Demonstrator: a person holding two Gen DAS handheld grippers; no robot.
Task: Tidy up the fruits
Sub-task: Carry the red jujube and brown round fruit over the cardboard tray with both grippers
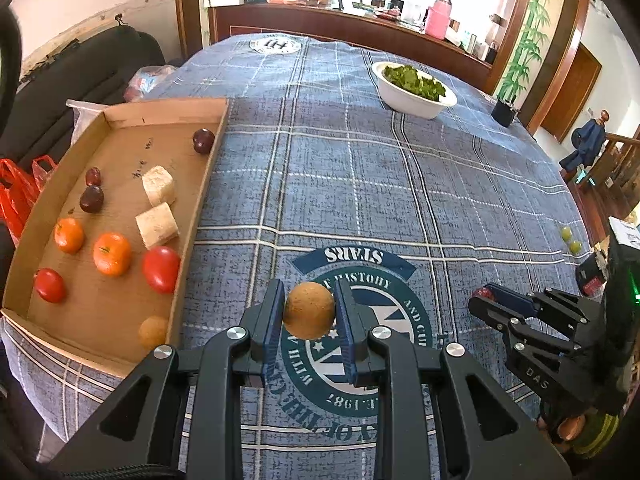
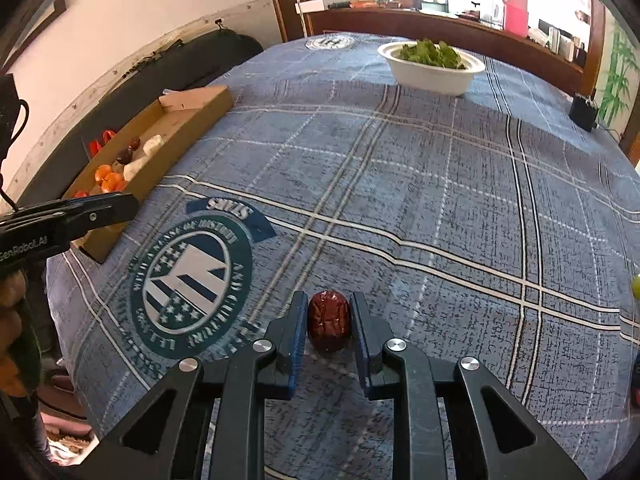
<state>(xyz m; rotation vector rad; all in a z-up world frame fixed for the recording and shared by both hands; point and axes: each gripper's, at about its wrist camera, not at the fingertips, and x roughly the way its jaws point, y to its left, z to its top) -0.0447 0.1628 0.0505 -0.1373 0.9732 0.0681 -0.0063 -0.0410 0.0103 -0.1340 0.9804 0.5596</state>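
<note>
My left gripper point(image 1: 309, 312) is shut on a round brown fruit point(image 1: 309, 311) and holds it above the blue plaid tablecloth, just right of the cardboard tray point(image 1: 200, 200). The tray holds red tomatoes point(image 1: 161, 269), oranges point(image 1: 112, 254), dark red dates point(image 1: 91, 199), pale sugarcane pieces point(image 1: 157, 225) and another brown fruit point(image 1: 153, 332). My right gripper point(image 2: 329, 322) is shut on a wrinkled red date point(image 2: 329, 325) over the cloth. The right gripper also shows in the left wrist view point(image 1: 486, 300). The tray also shows in the right wrist view point(image 2: 188, 128).
A white bowl of green leaves point(image 1: 414, 94) stands at the far side. Two small green fruits point(image 1: 570, 240) lie at the right table edge. A small black box point(image 1: 504, 112) sits near the far right edge. Red plastic bags point(image 1: 20, 196) hang left of the tray.
</note>
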